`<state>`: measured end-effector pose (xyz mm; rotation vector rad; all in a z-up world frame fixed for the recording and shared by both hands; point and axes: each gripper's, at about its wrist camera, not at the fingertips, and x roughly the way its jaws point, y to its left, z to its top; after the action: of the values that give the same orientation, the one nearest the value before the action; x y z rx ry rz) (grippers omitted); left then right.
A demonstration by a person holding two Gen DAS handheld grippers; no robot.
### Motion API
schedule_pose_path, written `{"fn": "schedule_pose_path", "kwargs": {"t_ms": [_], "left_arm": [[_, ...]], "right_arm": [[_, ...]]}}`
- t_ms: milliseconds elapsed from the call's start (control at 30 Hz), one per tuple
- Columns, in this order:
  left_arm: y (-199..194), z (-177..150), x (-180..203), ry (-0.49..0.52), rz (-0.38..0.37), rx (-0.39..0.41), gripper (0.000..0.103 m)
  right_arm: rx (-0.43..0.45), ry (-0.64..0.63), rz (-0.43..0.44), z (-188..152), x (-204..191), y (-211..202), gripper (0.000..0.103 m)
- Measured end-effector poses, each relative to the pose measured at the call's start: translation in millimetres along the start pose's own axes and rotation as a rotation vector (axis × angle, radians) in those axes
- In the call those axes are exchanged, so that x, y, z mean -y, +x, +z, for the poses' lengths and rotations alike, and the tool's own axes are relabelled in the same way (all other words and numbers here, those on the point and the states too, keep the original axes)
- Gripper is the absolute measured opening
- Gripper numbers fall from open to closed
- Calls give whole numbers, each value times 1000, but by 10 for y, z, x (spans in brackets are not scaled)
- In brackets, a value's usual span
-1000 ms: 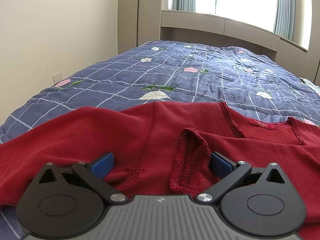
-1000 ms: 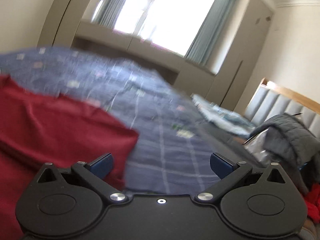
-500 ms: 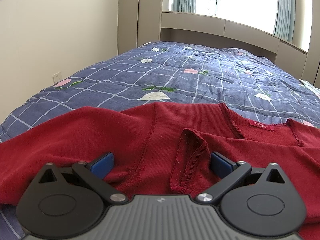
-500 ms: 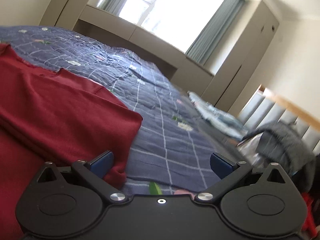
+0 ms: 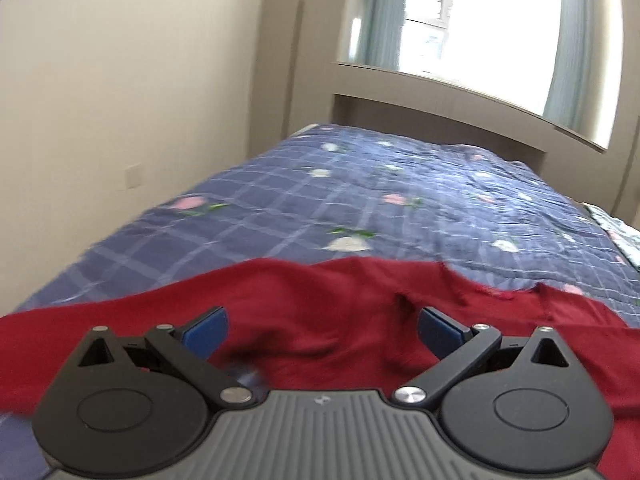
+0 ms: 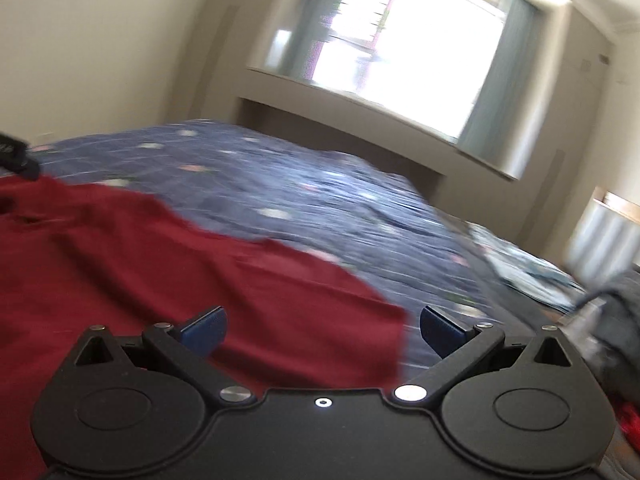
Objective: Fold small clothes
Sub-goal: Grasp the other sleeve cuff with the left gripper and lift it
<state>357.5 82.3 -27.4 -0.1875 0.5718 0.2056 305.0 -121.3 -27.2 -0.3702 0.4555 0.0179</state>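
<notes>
- Because the red garment [image 5: 328, 320] lies spread flat on the blue checked quilt [image 5: 360, 196], it sits ready for folding, and each gripper hangs low over its own side of the cloth
- The left gripper [image 5: 322, 330] has its blue pads [image 5: 206, 328] set wide apart with nothing between them; it points across the garment near a dark fold or opening [image 5: 404, 306], probably lined up to take an edge there
- The right gripper [image 6: 322, 330] is likewise spread wide and empty, hovering over the garment's right-hand edge where the red garment [image 6: 200, 272] ends against the quilt [image 6: 320, 196], a sensible place to pick up a side for a fold
- Both views are smeared by motion, so the neckline, any label and the seams cannot be read clearly
- The near part of the garment is hidden under the gripper bodies, and its left extent is cut off by the frame
- A dark shape [image 6: 16, 156] at the left edge of the right view may be the other gripper; too little shows to be sure
- Grey clothing [image 6: 616, 320] at the right edge is blurred and partly cut off
</notes>
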Motion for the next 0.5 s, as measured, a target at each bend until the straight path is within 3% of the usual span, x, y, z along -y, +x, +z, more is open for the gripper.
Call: {"fn": "schedule_pose_path", "kwargs": {"t_ms": [100, 233, 400, 500], "left_arm": [[-185, -96, -404, -30, 60, -38, 103], [-411, -276, -1073, -152, 168, -80, 103], [-541, -549, -1916, -423, 304, -125, 103], [-590, -620, -2218, -566, 361, -101, 102]], "right_arm": [[8, -35, 59, -32, -274, -94, 102], [-10, -40, 127, -77, -496, -151, 102], [-58, -63, 151, -204, -672, -120, 102], [-84, -84, 150, -256, -723, -95, 102]]}}
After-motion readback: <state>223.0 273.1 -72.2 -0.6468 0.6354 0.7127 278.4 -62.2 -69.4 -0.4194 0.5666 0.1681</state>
